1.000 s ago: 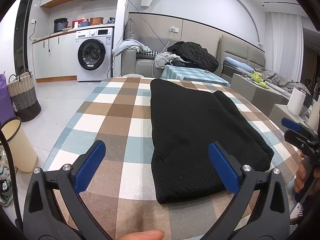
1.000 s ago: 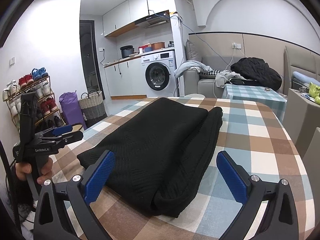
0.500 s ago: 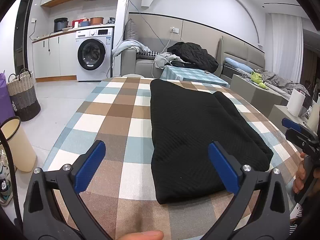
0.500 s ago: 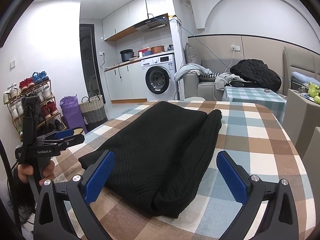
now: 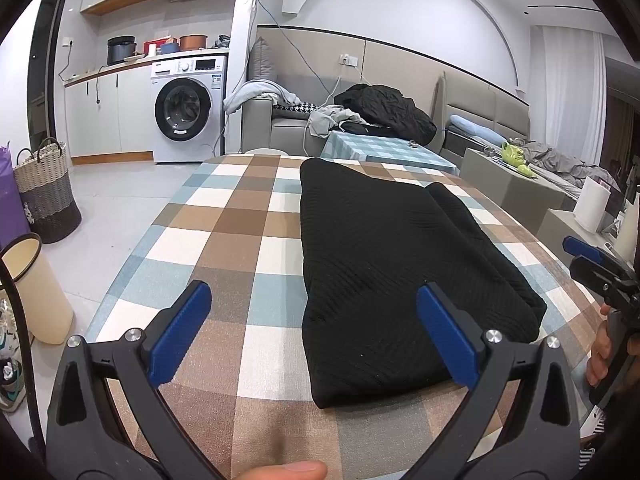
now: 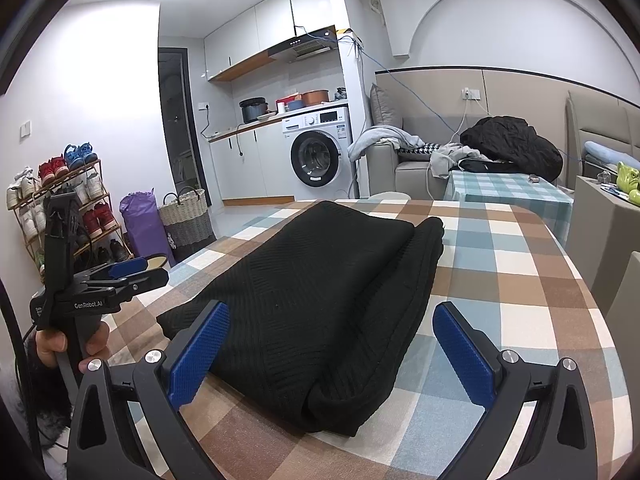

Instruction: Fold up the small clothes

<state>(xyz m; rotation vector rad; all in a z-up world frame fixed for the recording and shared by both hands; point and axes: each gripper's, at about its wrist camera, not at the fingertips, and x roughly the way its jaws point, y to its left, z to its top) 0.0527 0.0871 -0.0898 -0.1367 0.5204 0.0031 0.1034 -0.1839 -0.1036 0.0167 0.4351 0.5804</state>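
Note:
A black knitted garment (image 5: 392, 264) lies folded into a long rectangle on the checked tablecloth (image 5: 224, 232); it also shows in the right wrist view (image 6: 320, 300). My left gripper (image 5: 316, 332) is open and empty, held above the table's near edge, just short of the garment's near left corner. My right gripper (image 6: 332, 350) is open and empty, held over the garment's near right corner without touching it. Each gripper shows at the edge of the other's view, the right one (image 5: 592, 264) and the left one (image 6: 120, 276).
A small table with a teal checked cloth (image 5: 384, 152) stands past the far end, with a sofa (image 5: 288, 124) piled with clothes behind it. A cream bin (image 5: 36, 292) and a woven basket (image 5: 44, 192) stand on the floor at left. A shoe rack (image 6: 60, 208) lines the wall.
Both grippers have risen and drawn back very slightly. The garment has not moved.

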